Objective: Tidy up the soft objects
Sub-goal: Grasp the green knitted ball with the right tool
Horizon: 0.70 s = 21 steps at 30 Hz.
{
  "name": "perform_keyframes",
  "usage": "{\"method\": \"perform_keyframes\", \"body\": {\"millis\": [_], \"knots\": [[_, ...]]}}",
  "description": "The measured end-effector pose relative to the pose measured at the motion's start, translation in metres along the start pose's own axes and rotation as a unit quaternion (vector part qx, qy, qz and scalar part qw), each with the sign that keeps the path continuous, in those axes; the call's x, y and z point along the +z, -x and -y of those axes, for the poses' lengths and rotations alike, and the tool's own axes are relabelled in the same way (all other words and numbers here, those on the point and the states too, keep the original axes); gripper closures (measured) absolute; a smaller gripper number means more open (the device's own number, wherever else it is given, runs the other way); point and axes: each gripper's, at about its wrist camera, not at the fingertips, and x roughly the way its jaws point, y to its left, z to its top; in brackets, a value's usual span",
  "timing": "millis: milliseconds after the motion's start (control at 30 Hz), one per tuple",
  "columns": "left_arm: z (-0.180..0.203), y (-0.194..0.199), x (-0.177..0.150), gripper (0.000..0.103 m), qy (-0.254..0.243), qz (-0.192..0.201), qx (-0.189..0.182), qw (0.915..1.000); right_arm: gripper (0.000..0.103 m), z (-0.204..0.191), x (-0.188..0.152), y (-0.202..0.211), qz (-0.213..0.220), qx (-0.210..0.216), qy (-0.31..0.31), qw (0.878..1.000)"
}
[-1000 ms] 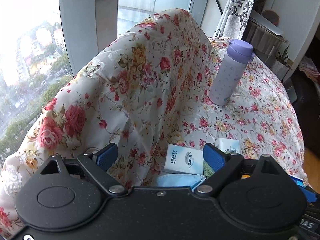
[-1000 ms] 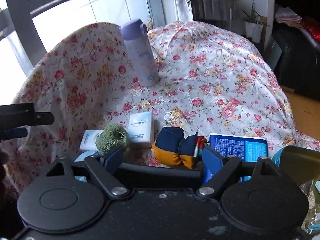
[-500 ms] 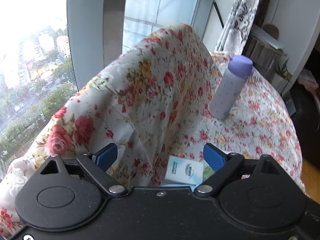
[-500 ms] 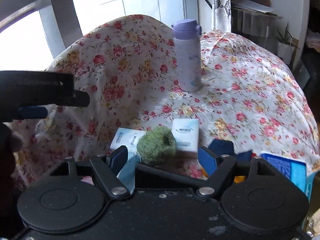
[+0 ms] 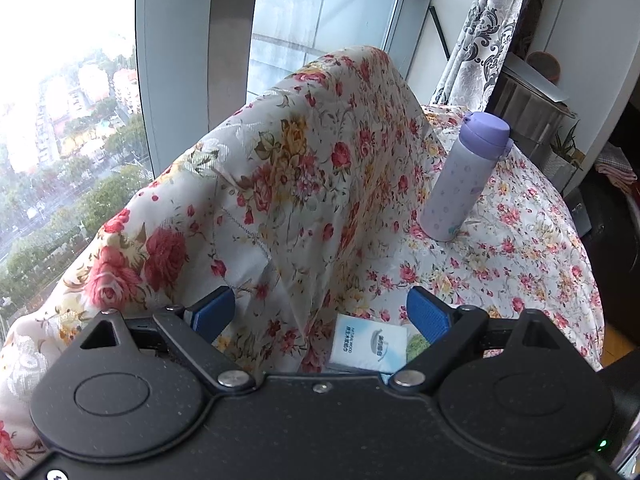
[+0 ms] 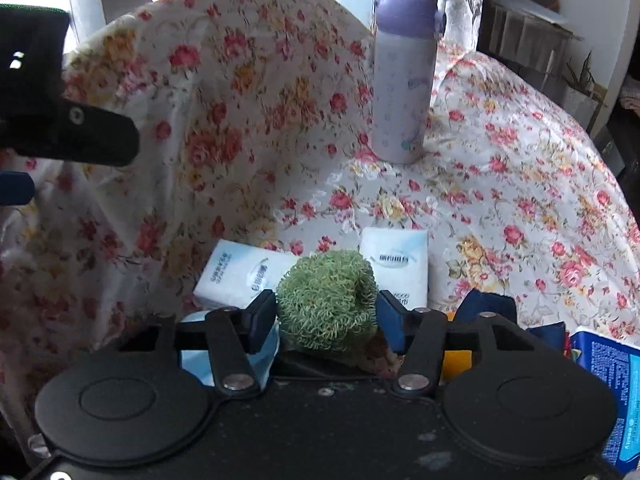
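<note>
Green fuzzy ball [image 6: 326, 302] sits between the blue pads of the right hand-held gripper [image 6: 326, 312], whose jaws are closing on it with the pads at or just beside its sides, seemingly the pickup in sorting the soft things on the floral-covered desk [image 6: 500, 184]. Just behind it lie two tissue packs [image 6: 394, 258], a navy-and-yellow fabric piece [image 6: 486, 304] to the right and a purple bottle [image 6: 404, 80] standing farther back, while the left hand-held gripper [image 5: 320, 314] hangs wide apart and empty over the cloth near one pack, apparently waiting.
</note>
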Motion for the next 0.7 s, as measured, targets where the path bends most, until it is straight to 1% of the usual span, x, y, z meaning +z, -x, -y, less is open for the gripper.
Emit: {"method": "perform_keyframes", "body": {"millis": [33, 100, 167, 233, 267, 333, 400, 467, 533, 567, 700], "knots": [[0.0, -0.001, 0.0, 0.013, 0.0, -0.002, 0.0, 1.0, 0.056, 0.003, 0.001, 0.002, 0.0, 0.006, -0.006, 1.0], [0.0, -0.002, -0.001, 0.013, -0.001, -0.001, 0.0, 1.0, 0.058, 0.009, 0.003, 0.01, 0.007, 0.015, -0.021, 1.0], [0.002, -0.002, -0.001, 0.013, -0.005, -0.001, 0.002, 1.0, 0.062, 0.016, 0.005, 0.022, 0.02, 0.016, -0.032, 0.999], [0.002, -0.002, -0.002, 0.013, -0.007, -0.001, 0.002, 1.0, 0.067, 0.023, 0.005, 0.035, 0.029, 0.022, -0.042, 0.998], [0.003, -0.002, -0.002, 0.013, -0.009, -0.001, 0.003, 1.0, 0.073, 0.028, 0.004, 0.042, 0.034, 0.029, -0.048, 0.998], [0.004, -0.002, -0.002, 0.013, -0.01, -0.003, 0.004, 0.9999, 0.075, 0.035, 0.002, 0.053, 0.038, 0.037, -0.059, 0.997], [0.005, -0.002, -0.002, 0.013, -0.01, -0.005, 0.003, 0.9999, 0.075, 0.041, 0.0, 0.058, 0.036, 0.041, -0.062, 0.997], [0.007, -0.001, -0.003, 0.013, -0.015, -0.004, 0.003, 0.9999, 0.074, 0.042, -0.002, 0.059, 0.038, 0.025, -0.058, 0.997], [0.009, -0.001, -0.004, 0.013, -0.021, -0.002, 0.008, 0.9997, 0.071, 0.042, -0.004, 0.054, 0.034, 0.013, -0.053, 0.998], [0.01, -0.001, -0.004, 0.013, -0.022, -0.002, 0.009, 0.9997, 0.067, 0.042, -0.005, 0.051, 0.029, 0.011, -0.052, 0.998], [0.01, -0.003, -0.004, 0.013, -0.024, -0.006, 0.007, 0.9997, 0.066, 0.04, -0.011, 0.036, 0.007, -0.002, -0.045, 0.999]]}}
